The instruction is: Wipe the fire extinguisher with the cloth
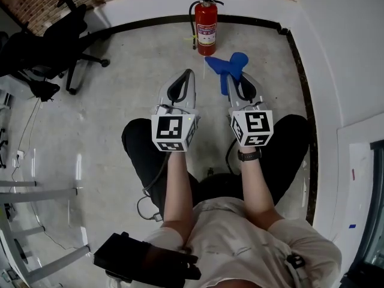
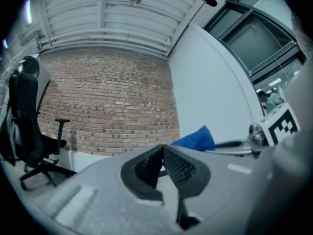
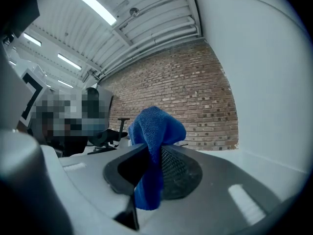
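- At far left, near the brick wall, a black office chair (image 1: 66, 35) stands well apart from the work.
- Left gripper (image 1: 188, 74): jaws pressed together on nothing, held over the bare floor and aimed at the wall.
- Fire extinguisher (image 1: 206, 27): red, upright on the floor against the wall's base, ahead of both grippers and touched by neither.
- Right gripper (image 1: 230, 78): clamped on the blue cloth (image 1: 228, 66), which bunches out past its jaws, near the extinguisher but apart from it.
- Likely step: the approach, with wiping not yet begun.
- The next move calls for carrying the cloth forward and leftward onto the cylinder, pressing lightly so it does not tip.
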`<state>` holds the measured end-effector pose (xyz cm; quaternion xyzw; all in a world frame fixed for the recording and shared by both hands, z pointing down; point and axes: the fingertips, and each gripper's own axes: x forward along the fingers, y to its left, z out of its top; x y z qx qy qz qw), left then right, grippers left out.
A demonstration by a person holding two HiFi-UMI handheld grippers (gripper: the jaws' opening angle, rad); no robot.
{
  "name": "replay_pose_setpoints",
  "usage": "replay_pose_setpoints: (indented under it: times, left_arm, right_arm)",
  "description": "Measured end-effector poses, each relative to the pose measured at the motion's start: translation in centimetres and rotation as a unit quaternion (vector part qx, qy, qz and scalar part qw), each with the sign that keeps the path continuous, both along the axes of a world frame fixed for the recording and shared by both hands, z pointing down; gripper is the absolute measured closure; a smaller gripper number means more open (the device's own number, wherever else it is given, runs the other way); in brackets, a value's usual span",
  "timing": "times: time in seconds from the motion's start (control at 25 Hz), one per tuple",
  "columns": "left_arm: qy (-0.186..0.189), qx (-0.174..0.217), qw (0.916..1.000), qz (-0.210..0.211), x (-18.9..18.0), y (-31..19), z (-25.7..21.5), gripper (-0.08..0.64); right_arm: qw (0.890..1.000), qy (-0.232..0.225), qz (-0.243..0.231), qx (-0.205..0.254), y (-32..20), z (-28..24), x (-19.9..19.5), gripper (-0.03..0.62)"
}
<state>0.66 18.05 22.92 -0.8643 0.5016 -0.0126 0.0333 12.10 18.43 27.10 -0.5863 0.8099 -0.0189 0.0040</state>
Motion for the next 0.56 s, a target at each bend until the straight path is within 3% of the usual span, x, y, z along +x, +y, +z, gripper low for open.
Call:
replay_pose_setpoints:
  times: [0.2, 0.56]
  left_arm:
    - [0.009, -0.008, 0.9996, 0.026, 2.4, -0.3, -0.1, 0.560]
    - [-0.003, -0.015, 0.9993, 0.034, 4.0, -2.6, 1.7, 0.560]
  right_arm:
    - [1.000, 0.003, 0.016, 0.000, 0.1, 0.0, 1.5, 0.526]
    - [1.000, -0.002, 0.021, -0.011, -1.9, 1.3, 3.2, 0.526]
